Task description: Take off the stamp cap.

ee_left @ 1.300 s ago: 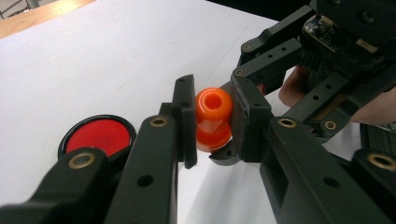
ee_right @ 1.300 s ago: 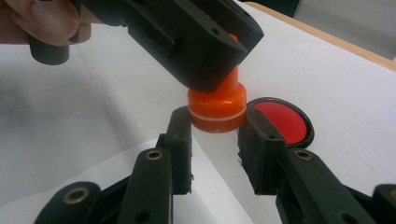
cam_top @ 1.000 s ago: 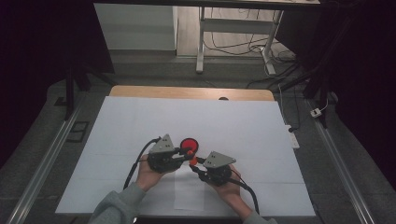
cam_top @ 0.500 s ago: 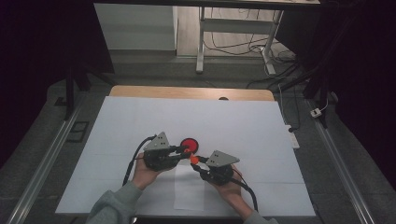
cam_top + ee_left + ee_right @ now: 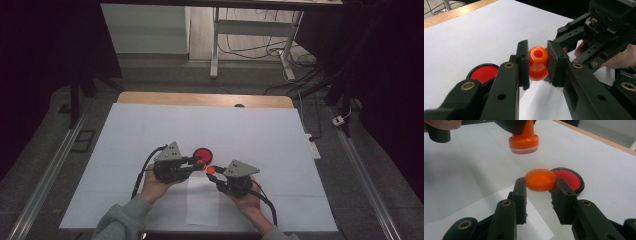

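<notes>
My left gripper (image 5: 538, 65) is shut on the round knob of an orange stamp (image 5: 538, 58), which it holds above the table. In the right gripper view the stamp (image 5: 524, 142) hangs base down from those jaws. My right gripper (image 5: 540, 186) is shut on a small orange cap (image 5: 540, 179), its open side up, just below and apart from the stamp's base. In the high view the left gripper (image 5: 197, 163) and right gripper (image 5: 214, 173) meet tip to tip near the table's front middle. A round red ink pad (image 5: 202, 153) in a black rim lies just beyond them.
A white cover (image 5: 260, 135) spreads over the table, and a smaller white sheet (image 5: 202, 200) lies below the grippers near the front edge. The wooden table edge (image 5: 200, 98) shows at the back. Floor cables and a desk frame (image 5: 215, 45) lie beyond.
The right gripper with the cap has edged slightly to the right, away from the left one. The left hand has stayed in place.
</notes>
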Motion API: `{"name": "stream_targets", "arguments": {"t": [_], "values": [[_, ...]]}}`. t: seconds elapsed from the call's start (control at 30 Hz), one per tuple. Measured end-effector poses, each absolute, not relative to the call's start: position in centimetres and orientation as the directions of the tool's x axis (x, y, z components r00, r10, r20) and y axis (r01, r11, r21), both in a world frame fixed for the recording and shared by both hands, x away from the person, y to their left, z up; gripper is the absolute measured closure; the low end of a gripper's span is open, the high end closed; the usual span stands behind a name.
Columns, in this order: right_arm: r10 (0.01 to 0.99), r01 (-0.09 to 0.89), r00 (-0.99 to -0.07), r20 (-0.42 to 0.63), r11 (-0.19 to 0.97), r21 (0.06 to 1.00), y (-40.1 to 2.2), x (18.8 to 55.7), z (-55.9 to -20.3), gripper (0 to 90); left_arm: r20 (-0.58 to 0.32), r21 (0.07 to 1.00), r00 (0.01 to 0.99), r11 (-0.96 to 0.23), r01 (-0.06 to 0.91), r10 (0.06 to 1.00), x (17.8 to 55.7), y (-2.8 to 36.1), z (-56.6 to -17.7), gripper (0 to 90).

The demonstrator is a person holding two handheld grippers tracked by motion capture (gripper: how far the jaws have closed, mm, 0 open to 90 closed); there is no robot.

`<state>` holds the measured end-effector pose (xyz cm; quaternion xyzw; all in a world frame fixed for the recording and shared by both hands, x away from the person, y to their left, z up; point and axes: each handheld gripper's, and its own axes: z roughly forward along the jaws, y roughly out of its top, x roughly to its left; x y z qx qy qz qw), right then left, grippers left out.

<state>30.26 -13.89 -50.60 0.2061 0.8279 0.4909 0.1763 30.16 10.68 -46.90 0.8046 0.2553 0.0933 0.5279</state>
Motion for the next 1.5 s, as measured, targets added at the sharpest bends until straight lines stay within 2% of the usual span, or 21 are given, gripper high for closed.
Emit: {"name": "stream_targets", "arguments": {"t": [1.03, 1.5], "values": [[0.606, 0.212, -0.792, -0.080, 0.395, 0.894, -19.3, 29.9, -50.4, 64.8, -0.110, 0.894, 0.847, -0.320, 0.313, 0.520, 30.2, 10.9, -47.0, 72.9], [0.668, 0.246, -0.741, -0.071, 0.368, 0.897, -23.9, 29.3, -50.5, 64.8, -0.110, 0.894, 0.841, -0.318, 0.317, 0.529, 30.3, 11.4, -46.7, 72.9]]}}
